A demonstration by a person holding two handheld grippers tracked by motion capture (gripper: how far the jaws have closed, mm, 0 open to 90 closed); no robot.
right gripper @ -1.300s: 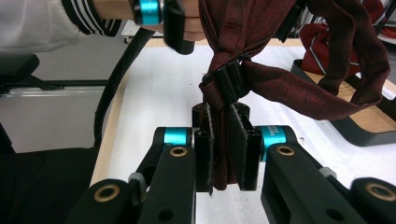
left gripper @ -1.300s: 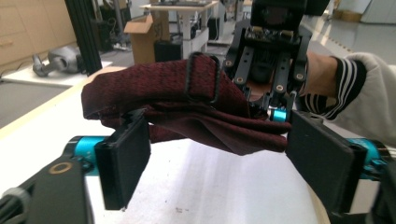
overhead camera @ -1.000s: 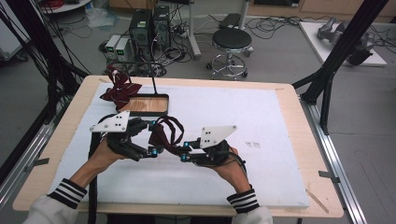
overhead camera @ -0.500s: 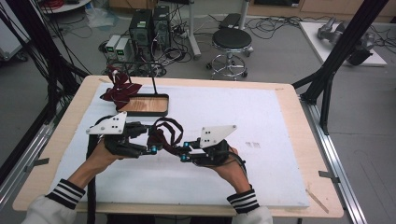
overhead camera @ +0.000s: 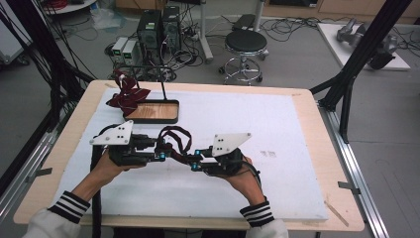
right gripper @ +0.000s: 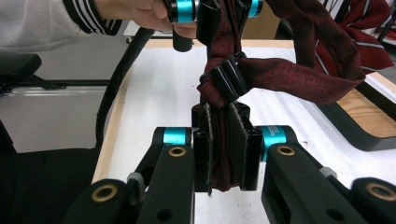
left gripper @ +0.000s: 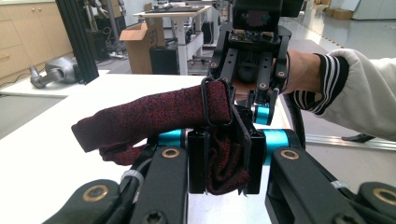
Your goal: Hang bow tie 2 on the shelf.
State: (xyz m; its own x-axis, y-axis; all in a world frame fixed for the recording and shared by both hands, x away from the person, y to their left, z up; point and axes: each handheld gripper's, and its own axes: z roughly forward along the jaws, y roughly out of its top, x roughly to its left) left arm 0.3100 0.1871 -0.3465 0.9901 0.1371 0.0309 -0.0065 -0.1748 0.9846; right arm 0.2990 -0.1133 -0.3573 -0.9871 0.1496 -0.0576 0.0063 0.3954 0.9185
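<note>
Now that the left gripper (overhead camera: pixel 161 154) has just closed its jaws on the dark red strap (left gripper: pixel 154 114), the strap is clamped at both ends, the right gripper (right gripper: pixel 225 154) gripping it too. It is held above the desk (overhead camera: pixel 297 129), between the hands, so the black buckle (right gripper: pixel 226 77) can probably be worked next.

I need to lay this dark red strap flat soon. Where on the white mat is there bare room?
The white mat is bare right of the right gripper, out to the light wooden table edge, and along its near edge. The far left is crowded: a black-framed wooden tray with striped dark red cloth, and the dark red woven strap held between both grippers.
</note>
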